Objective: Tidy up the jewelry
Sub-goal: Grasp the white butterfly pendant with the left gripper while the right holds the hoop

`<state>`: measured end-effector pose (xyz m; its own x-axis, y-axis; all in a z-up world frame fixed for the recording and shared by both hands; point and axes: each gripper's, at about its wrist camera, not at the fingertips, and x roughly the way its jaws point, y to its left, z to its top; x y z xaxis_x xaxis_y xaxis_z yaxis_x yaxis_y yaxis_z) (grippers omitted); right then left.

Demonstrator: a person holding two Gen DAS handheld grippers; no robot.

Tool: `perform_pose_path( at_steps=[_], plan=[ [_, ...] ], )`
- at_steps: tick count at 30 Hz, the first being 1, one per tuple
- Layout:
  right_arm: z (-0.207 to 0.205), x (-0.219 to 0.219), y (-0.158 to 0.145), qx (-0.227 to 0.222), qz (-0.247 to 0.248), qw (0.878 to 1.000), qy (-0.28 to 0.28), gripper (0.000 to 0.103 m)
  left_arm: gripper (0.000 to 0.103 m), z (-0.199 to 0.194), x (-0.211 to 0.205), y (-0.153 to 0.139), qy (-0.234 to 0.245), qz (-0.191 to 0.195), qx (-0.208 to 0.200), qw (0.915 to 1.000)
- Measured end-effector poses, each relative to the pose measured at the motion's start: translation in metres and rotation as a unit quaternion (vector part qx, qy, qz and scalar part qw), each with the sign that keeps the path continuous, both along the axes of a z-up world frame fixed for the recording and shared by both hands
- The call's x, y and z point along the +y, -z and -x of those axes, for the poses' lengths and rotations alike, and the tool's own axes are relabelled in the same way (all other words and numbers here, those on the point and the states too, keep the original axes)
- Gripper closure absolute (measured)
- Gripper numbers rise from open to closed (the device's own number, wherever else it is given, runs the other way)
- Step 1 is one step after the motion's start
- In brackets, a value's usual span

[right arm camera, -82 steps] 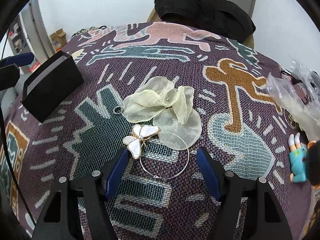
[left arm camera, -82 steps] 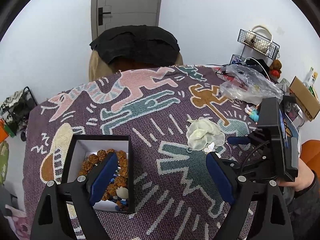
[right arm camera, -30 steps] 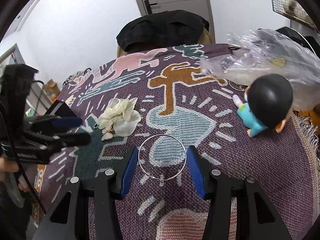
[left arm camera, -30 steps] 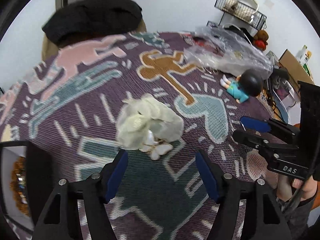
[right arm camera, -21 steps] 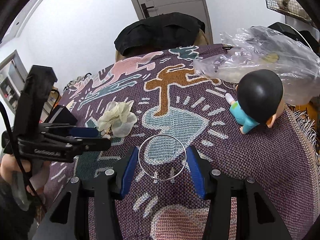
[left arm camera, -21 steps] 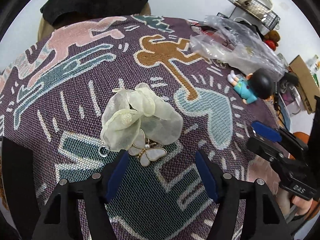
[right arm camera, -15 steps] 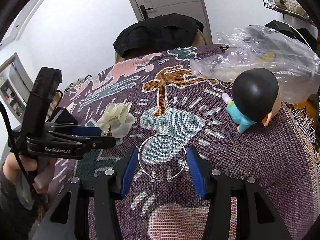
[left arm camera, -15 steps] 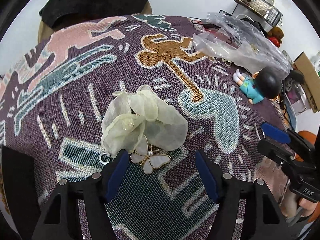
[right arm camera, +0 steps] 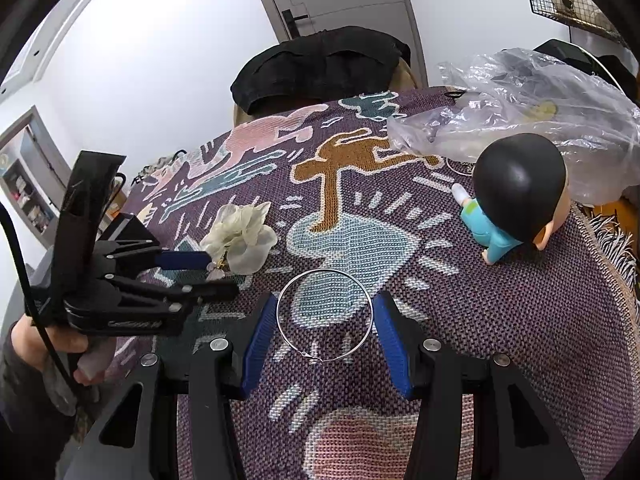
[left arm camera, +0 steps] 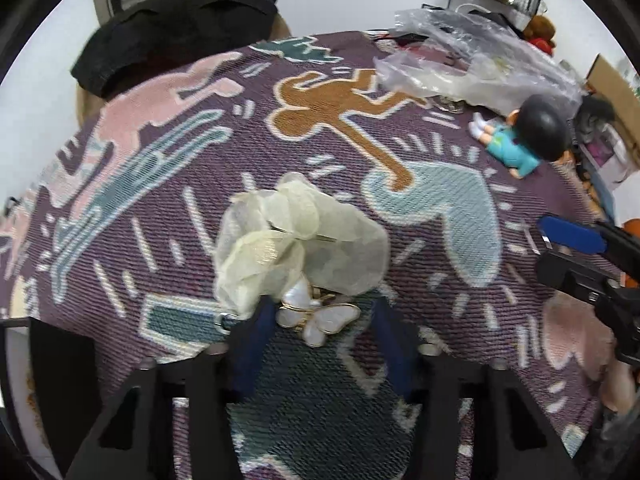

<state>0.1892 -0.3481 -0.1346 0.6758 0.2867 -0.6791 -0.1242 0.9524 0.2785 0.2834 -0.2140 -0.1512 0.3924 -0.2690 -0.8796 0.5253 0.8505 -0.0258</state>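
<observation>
A white butterfly brooch (left arm camera: 318,320) lies on the patterned cloth against a pale yellow fabric flower (left arm camera: 296,248). My left gripper (left arm camera: 324,322) is open, its blue pads on either side of the brooch. In the right wrist view the flower (right arm camera: 242,238) and the left gripper (right arm camera: 200,276) show at left. My right gripper (right arm camera: 325,316) is shut on a thin silver hoop (right arm camera: 325,316), held between its blue pads just above the cloth.
A black jewelry box (left arm camera: 60,372) sits at the left edge. A doll in blue (right arm camera: 512,196) lies at right beside a crumpled clear plastic bag (right arm camera: 532,120). A black-covered chair (right arm camera: 320,64) stands beyond the table's far edge.
My left gripper has moved forward and down so its pads now flank the butterfly brooch. The right gripper has kept the hoop and shifted only slightly.
</observation>
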Motion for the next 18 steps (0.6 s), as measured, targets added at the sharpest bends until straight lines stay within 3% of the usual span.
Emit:
perform_pose_path(
  at_steps=[8, 18],
  plan=[
    [0.001, 0.005, -0.003, -0.005, 0.000, 1.000, -0.005, 0.052, 0.060, 0.003, 0.010, -0.006, -0.005, 0.020, 0.012, 0.9997],
    [0.001, 0.026, -0.013, -0.018, -0.002, 1.000, -0.022, 0.052, 0.060, 0.018, 0.043, -0.055, -0.020, 0.047, -0.026, 0.9984]
  ],
)
